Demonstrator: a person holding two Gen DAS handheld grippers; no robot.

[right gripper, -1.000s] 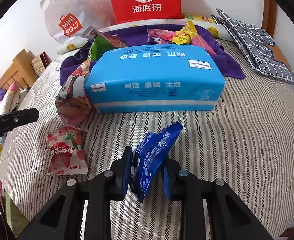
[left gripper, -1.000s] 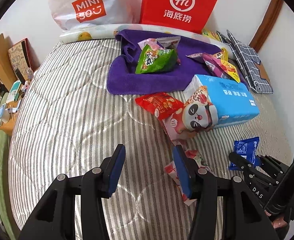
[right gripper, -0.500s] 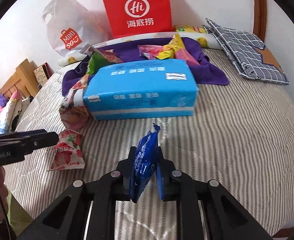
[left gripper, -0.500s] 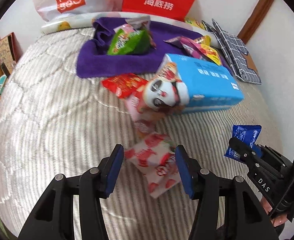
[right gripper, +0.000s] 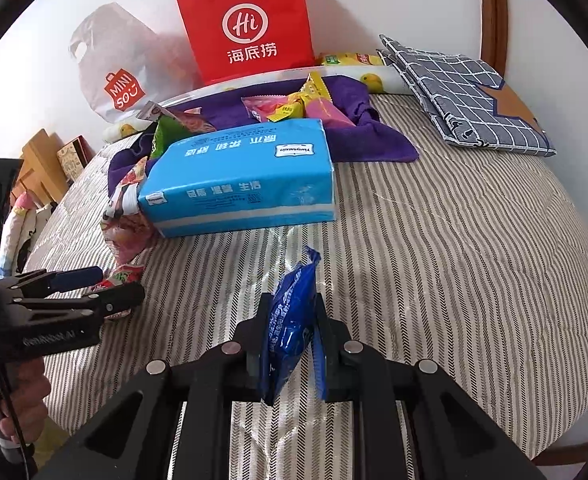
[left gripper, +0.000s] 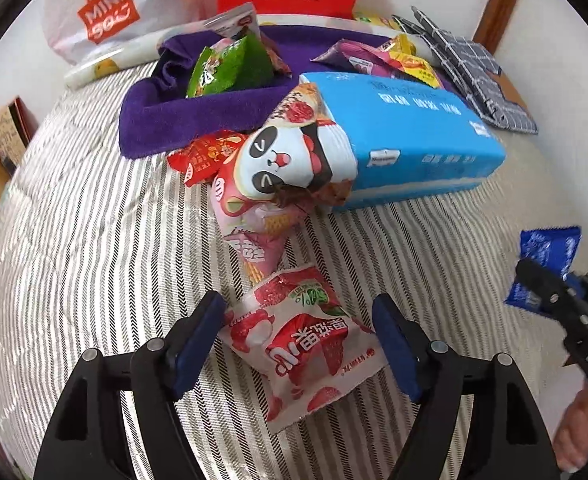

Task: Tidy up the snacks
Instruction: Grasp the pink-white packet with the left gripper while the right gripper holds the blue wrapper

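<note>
With the right gripper clamped on the blue packet, the left gripper, jaws just widened, should drop squarely over the strawberry packet nearest the blue tissue pack.

Well beyond your jaws you see a red paper carrier bag and white plastic shopping bag against the wall, and a folded grey checked cloth on the striped bedcover.

Striped bed: purple towel, tissue pack, snacks.
</note>
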